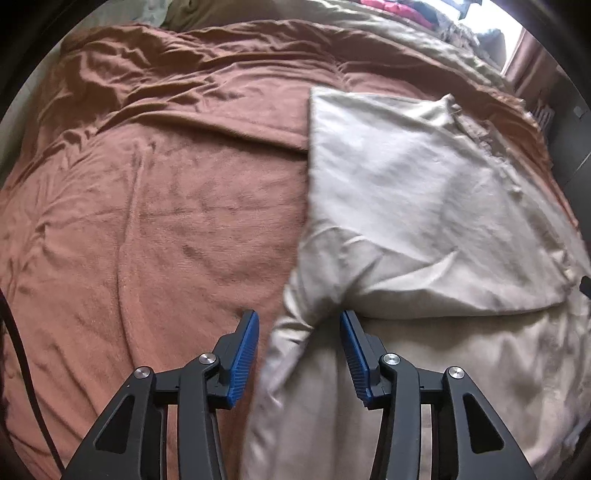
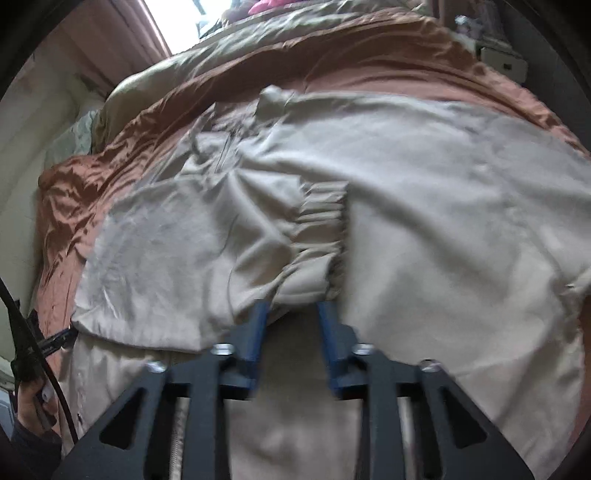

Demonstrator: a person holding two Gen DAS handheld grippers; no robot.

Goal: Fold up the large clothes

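Note:
A beige jacket [image 1: 406, 206] lies on a bed covered by a rust-brown blanket [image 1: 147, 184]. In the left wrist view a folded panel lies over the body, and a sleeve fold runs between the fingers of my left gripper [image 1: 298, 321], which is open and just above the fabric. In the right wrist view the jacket [image 2: 443, 203] fills the frame, with an elastic cuff [image 2: 321, 225] folded onto it. My right gripper [image 2: 291, 308] is open, its blue fingertips [image 2: 260, 314] at the edge of the sleeve near the cuff, not closed on it.
The blanket is wrinkled toward the far left. An olive cover [image 2: 155, 88] and bright clothes lie at the far end by a lit window [image 2: 177, 18]. A dark cable [image 2: 22, 317] and my left hand show at the right view's left edge.

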